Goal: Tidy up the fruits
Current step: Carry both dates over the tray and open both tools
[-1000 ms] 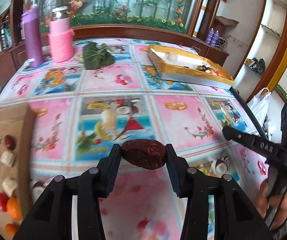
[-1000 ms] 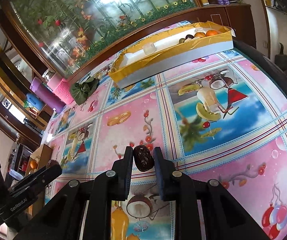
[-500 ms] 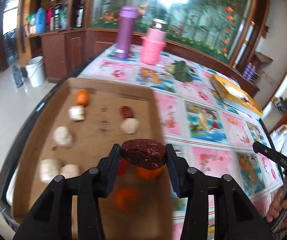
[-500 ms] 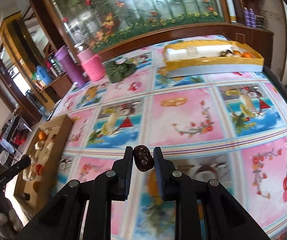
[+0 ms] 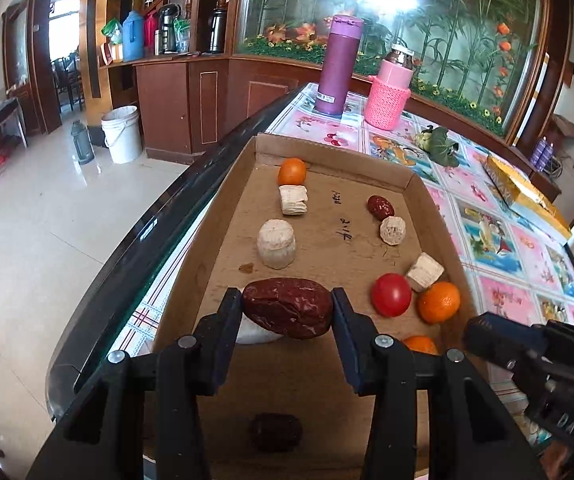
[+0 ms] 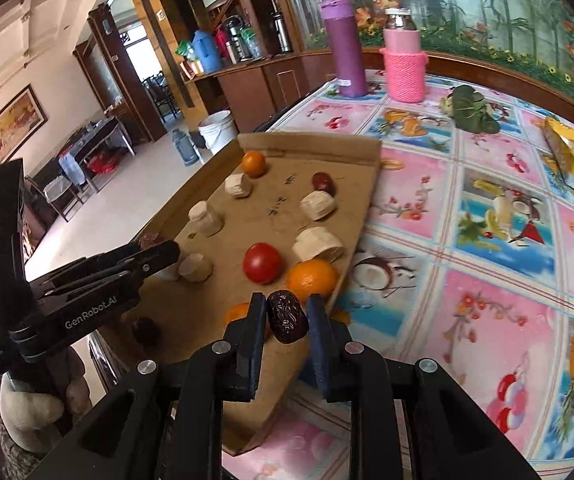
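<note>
A brown cardboard tray (image 5: pixel 327 152) at the table's left end holds oranges (image 5: pixel 291 171), a red tomato (image 5: pixel 391 295), several white chunks (image 5: pixel 276 244), a red date (image 5: pixel 381 207) and a dark date (image 5: pixel 275 432). My left gripper (image 5: pixel 287 312) is shut on a large red date (image 5: pixel 287 310), hovering over the tray's near left part. My right gripper (image 6: pixel 287 316) is shut on a small dark date (image 6: pixel 287 320) above the tray's (image 6: pixel 311 138) near right edge, just before an orange (image 6: pixel 311 278). The left gripper's fingers (image 6: pixel 155 254) show in the right wrist view, over the tray's left side.
A purple flask (image 5: pixel 339 66) and a pink knit-covered jar (image 5: pixel 393 88) stand behind the tray. A green leaf bundle (image 5: pixel 439 146) and a yellow box (image 5: pixel 523 188) lie further right on the patterned cloth. The table's dark edge (image 5: pixel 147 232) runs along the tray's left side.
Both grippers have swung left from over the patterned cloth to above the cardboard tray. Each still grips its date.
</note>
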`<action>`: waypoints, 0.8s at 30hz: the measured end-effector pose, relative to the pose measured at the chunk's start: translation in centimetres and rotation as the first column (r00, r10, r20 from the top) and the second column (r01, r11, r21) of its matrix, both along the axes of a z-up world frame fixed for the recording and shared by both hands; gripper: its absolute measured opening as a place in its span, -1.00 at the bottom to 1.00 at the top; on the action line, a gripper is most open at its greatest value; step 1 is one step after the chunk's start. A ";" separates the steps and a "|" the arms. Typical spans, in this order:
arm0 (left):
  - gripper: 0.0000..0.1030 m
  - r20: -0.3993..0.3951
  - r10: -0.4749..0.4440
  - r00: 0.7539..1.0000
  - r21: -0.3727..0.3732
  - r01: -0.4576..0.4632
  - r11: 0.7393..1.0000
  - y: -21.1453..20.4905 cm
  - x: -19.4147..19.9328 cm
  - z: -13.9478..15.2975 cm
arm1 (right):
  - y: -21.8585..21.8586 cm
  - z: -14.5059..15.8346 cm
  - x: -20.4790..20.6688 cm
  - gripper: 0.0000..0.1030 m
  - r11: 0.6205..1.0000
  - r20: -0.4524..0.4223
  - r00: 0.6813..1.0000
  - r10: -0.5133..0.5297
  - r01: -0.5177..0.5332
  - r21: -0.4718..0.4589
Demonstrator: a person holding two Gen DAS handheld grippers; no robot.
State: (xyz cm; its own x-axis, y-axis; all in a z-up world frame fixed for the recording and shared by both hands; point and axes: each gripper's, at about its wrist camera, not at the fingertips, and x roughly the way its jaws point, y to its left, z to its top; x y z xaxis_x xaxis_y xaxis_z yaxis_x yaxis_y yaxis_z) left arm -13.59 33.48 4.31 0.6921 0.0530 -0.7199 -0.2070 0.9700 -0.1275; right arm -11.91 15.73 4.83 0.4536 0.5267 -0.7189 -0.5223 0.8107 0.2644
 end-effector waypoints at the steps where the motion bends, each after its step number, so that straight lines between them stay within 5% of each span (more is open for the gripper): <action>1: -0.15 0.003 -0.002 1.000 0.002 0.002 1.000 -0.1 0.0 -0.1 | 0.5 -0.3 -0.2 -0.55 1.000 -0.005 1.000 0.009 -0.009 -0.004; 7: -0.13 0.018 0.008 1.000 -0.033 -0.008 0.999 0.7 0.2 -0.4 | 2.4 -1.3 -1.5 -0.55 0.998 -0.014 0.998 0.059 -0.059 -0.029; 18: 0.22 0.013 0.026 1.000 -0.072 -0.025 0.997 1.0 -0.2 -0.4 | 3.2 -1.9 -2.3 -0.54 0.996 0.030 0.998 0.059 -0.057 -0.072; 24: 0.39 0.050 0.041 0.998 -0.073 -0.037 0.997 0.8 -1.2 0.9 | 1.8 -0.6 -2.5 0.02 0.999 0.063 0.998 0.020 -0.018 -0.026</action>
